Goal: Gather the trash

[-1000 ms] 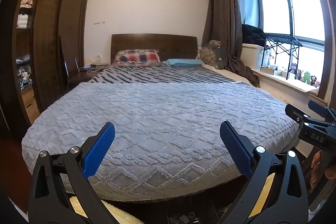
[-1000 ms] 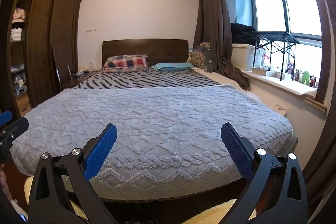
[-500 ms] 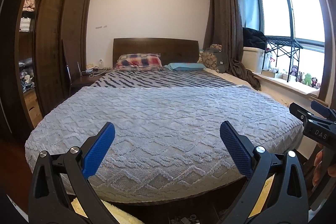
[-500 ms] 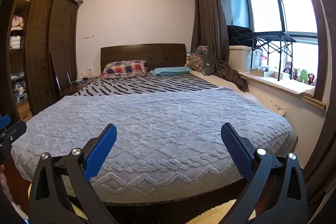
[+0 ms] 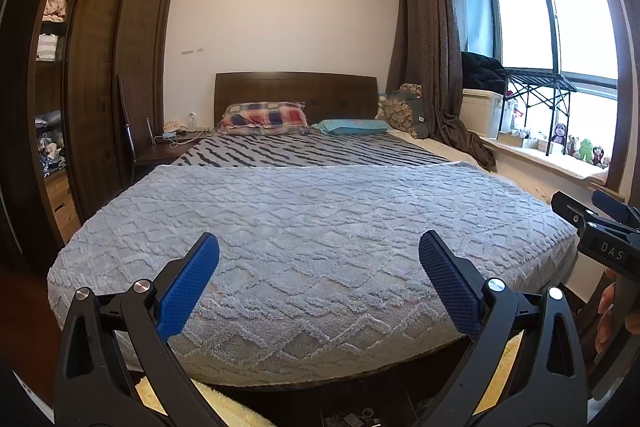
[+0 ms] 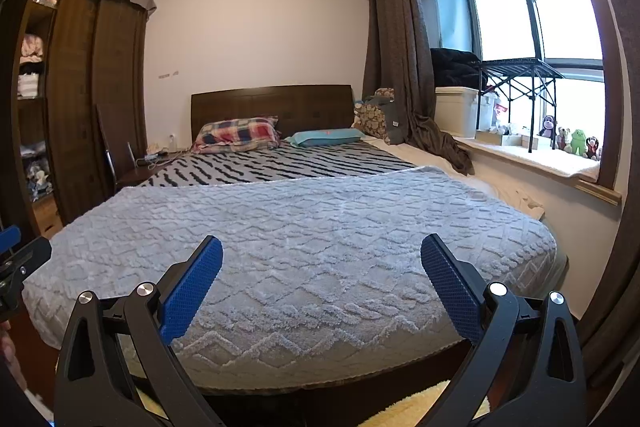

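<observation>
Both grippers are being held level at the foot of the bed (image 5: 312,227), side by side and pointing toward the headboard (image 5: 296,89) at 12 o'clock, which reads as a survey stance: nothing is being reached for, and the wide views are taking in the whole room. The left gripper (image 5: 319,251) is standing wide open with nothing between its blue pads (image 5: 188,283), and the right gripper (image 6: 322,253) is likewise spread apart and empty, probably so that either can close on whatever turns up first. In the left view the right gripper's black frame is showing at 3 o'clock, so the two are being carried near each other. No trash is showing plainly in either view; the grey blanket (image 6: 304,247) is lying smooth and bare, which suggests the search will have to move off the bed. The likeliest places, as a guess, are the nightstand (image 5: 176,141) at 10 o'clock, where small pale items and a cable are sitting too small to identify, and the floor under the bed's foot at 6 o'clock, where some small objects (image 5: 352,419) are lying in shadow beside a yellow rug (image 6: 420,407). The windowsill (image 6: 532,157) at 2 o'clock is holding plush toys (image 6: 572,141), arranged in a row, so they look kept rather than discarded.
</observation>
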`<state>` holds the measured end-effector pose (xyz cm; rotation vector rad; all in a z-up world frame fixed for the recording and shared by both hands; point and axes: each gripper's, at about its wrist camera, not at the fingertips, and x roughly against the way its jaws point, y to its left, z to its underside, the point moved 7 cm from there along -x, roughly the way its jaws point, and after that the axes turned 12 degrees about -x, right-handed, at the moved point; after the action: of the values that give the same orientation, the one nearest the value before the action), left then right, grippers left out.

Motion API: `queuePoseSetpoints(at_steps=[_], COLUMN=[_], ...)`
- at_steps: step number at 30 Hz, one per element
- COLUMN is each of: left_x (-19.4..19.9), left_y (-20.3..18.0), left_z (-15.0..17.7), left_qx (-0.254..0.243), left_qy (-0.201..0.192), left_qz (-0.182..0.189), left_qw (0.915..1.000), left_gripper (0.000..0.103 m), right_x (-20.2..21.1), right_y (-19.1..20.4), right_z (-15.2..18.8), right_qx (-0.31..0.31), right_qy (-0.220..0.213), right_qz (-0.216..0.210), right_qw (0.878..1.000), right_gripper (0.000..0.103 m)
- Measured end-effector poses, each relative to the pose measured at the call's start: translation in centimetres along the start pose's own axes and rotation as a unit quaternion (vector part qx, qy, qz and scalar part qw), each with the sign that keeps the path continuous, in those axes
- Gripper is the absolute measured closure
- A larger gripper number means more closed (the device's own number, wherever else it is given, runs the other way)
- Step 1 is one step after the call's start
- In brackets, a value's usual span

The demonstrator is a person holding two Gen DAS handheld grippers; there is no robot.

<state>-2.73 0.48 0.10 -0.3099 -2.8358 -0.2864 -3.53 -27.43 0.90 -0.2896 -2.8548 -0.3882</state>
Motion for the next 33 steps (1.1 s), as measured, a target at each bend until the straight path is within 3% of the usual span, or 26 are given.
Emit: queuePoseSetpoints(at_steps=[33], left_x=[-0.04], left_y=[0.47], left_z=[-0.05], left_qx=[0.003], left_qy=[0.002], left_qz=[-0.006], left_qw=[1.0], left_gripper=[0.008], right_x=[0.14], right_y=[0.21], right_z=[-0.04], right_qx=[-0.001], right_qy=[0.003], right_qz=[-0.002], right_qw=[1.0], right_gripper=[0.003])
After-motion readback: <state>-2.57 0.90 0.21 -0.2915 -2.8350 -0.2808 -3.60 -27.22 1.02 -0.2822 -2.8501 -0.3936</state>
